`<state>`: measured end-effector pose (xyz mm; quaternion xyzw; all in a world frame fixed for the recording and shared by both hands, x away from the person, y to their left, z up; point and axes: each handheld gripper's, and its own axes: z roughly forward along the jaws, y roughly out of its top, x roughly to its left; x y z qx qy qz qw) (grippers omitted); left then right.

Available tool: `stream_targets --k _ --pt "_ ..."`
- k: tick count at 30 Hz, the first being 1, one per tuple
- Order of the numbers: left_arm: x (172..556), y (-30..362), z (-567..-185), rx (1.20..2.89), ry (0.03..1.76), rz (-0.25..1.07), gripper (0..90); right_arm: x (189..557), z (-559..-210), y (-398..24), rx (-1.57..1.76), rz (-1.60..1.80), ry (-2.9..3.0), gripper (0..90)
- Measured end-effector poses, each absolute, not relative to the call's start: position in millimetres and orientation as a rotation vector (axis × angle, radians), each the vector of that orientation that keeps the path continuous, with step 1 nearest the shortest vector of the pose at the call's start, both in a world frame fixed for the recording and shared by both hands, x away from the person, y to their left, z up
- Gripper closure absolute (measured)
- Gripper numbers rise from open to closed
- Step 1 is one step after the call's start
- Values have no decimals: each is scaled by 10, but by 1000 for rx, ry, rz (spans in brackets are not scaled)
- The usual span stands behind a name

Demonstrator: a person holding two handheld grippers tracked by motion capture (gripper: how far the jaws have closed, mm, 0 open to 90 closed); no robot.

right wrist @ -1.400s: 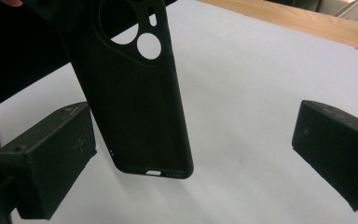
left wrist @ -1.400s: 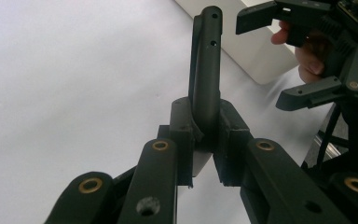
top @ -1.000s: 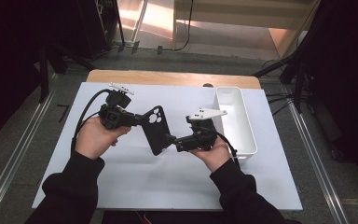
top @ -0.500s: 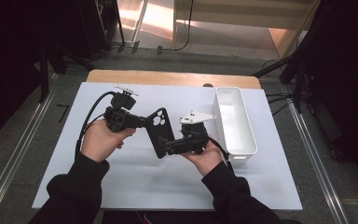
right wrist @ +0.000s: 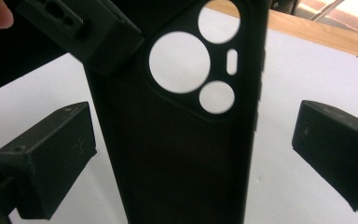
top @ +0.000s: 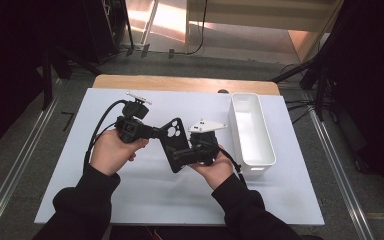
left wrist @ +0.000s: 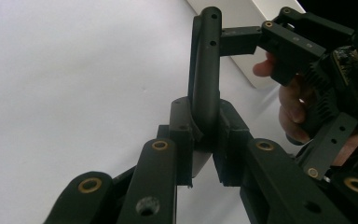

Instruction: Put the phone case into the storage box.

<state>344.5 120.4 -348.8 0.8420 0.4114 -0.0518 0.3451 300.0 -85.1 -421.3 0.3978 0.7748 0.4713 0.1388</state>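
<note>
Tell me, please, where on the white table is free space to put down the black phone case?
The white mat is bare in front of the hands and along its left edge. The white bin at the right is also empty. The middle is crowded: the left gripper clamps the phone case, and the right gripper stands open around it.

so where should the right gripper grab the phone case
Across the plain lower half of the phone case, one pad on each long edge, below the camera cutouts. The case stands between the open right gripper pads already, and the left gripper pinches its edge, so the lower span is free.
</note>
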Motion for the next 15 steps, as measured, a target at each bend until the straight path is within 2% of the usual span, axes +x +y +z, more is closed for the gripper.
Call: stream_targets --k 15 --pt "3410 1086 -3546 2192 1055 -170 785 3010 -4218 -787 1142 1341 2242 14"
